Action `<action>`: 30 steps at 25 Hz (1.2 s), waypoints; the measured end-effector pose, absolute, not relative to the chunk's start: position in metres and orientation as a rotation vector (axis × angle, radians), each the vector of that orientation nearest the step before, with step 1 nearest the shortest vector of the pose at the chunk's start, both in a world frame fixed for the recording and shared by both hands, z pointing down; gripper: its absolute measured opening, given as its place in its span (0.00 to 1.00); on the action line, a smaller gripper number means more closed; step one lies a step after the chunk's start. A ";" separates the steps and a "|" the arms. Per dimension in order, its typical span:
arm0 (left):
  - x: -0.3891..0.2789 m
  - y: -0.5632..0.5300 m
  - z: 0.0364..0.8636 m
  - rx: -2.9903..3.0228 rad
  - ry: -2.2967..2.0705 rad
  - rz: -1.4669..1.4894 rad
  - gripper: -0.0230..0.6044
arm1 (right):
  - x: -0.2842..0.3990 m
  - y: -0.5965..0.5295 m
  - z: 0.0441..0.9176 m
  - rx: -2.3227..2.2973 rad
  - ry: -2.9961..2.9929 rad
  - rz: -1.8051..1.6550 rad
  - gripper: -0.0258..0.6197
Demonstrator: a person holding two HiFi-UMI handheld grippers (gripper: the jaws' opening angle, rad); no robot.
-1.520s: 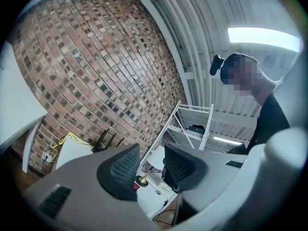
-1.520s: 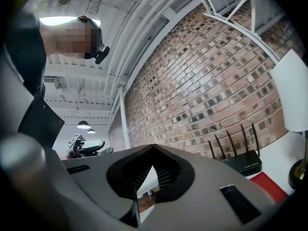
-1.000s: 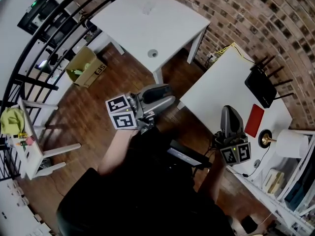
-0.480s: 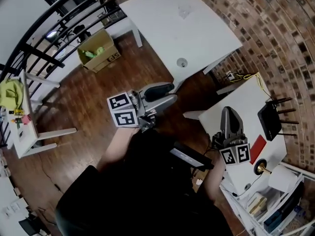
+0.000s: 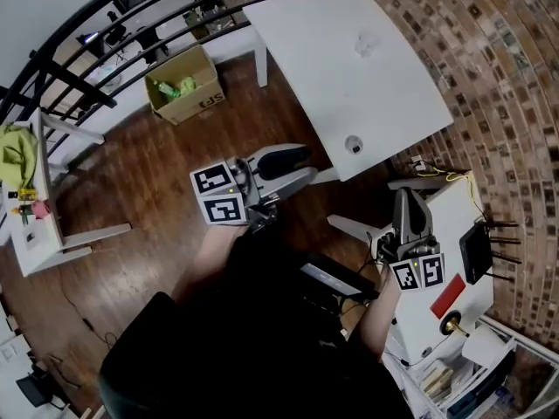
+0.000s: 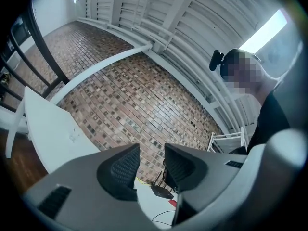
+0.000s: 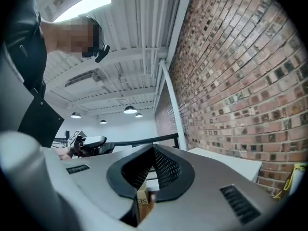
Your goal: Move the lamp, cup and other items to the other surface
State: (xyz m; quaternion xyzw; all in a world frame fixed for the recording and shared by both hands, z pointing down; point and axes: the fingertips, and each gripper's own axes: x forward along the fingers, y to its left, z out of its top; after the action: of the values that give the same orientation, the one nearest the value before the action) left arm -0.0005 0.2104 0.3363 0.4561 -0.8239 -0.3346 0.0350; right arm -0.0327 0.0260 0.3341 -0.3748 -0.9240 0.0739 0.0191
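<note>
In the head view a small white table (image 5: 437, 225) at the lower right carries a black router (image 5: 479, 251), a flat red item (image 5: 447, 297) and a lamp with a brass base (image 5: 452, 326) and white shade (image 5: 483, 349). A large white table (image 5: 332, 51) at the top holds a small round grey cup (image 5: 354, 144) and a clear glass (image 5: 367, 42). My left gripper (image 5: 293, 164) hangs over the floor, open and empty, pointing at the large table's near edge. My right gripper (image 5: 409, 201) is shut and empty above the small table's near corner. In the left gripper view the jaws (image 6: 152, 150) frame the brick wall, with the router (image 6: 161, 191) below.
A cardboard box (image 5: 183, 85) stands on the wooden floor by a black railing (image 5: 79, 68). A white chair (image 5: 39, 225) stands at the left and a white shelf (image 5: 463, 382) at the bottom right. The brick wall (image 5: 507, 103) runs behind both tables. Yellow cable (image 5: 437, 175) lies between them.
The view has swung round: the large table now lies closer to the grippers and the small table has slid to the lower right. Both grippers travelled along, jaws unchanged.
</note>
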 end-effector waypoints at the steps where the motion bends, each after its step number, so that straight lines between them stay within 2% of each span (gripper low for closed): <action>1: -0.004 0.225 0.337 1.392 -2.541 -1.035 0.29 | -0.039 0.040 0.334 -1.172 -2.864 0.225 0.06; 10: -0.027 0.330 0.341 1.290 -2.614 -1.070 0.29 | -0.081 0.151 0.337 -1.285 -2.800 0.213 0.06; 20: -0.056 0.371 0.347 1.185 -2.669 -1.078 0.29 | -0.125 0.214 0.347 -1.438 -2.694 0.285 0.06; 30: -0.158 0.376 0.338 1.136 -2.680 -1.063 0.29 | -0.233 0.241 0.345 -1.555 -2.551 0.505 0.06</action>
State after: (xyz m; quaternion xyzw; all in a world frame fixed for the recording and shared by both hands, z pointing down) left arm -0.1575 0.3762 0.3383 0.3666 -0.8646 -0.3430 0.0212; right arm -0.2325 0.2414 0.3448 -0.5124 -0.8407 0.1663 0.0557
